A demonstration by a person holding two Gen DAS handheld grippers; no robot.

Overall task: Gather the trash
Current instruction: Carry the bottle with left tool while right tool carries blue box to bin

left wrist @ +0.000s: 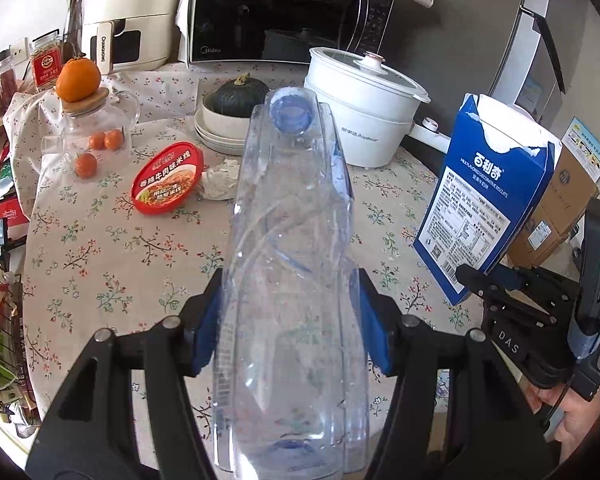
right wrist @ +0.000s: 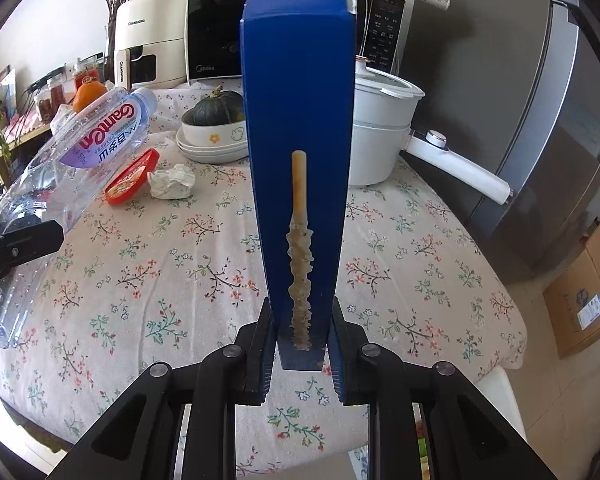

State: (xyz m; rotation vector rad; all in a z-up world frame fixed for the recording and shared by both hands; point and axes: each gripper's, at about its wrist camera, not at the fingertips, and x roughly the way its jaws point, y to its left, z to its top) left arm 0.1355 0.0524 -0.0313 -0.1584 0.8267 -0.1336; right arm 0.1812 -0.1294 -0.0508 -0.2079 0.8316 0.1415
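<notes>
The left gripper (left wrist: pixel 288 328) is clamped on an empty clear plastic bottle (left wrist: pixel 292 240), its blue pads pressed against the bottle's two sides low on the body, so the capless blue neck points straight ahead of the fingers, away from the hand. Gripping the wide body and not the neck probably gives the pads more surface to bite on. Off to its right, the right gripper (right wrist: pixel 300 356) is pinching a torn-open blue biscuit box (right wrist: pixel 300 120) by the narrow bottom end, the box standing up tall in front of the fingers (its ripped top is furthest from the hand). Both pieces are lifted clear of the floral tablecloth (right wrist: pixel 400 264), which suggests they are being carried to a bin that is not in view.

Further ahead of both grippers, still lying on the cloth, are a red noodle lid (left wrist: pixel 167 178) and, touching it on its right, a crumpled tissue (left wrist: pixel 222 180); these look like the remaining trash. Beyond them stand things that should stay: a squash in a bowl (left wrist: pixel 236 98), a white electric pot (left wrist: pixel 364 108) and a microwave (left wrist: pixel 292 12)
</notes>
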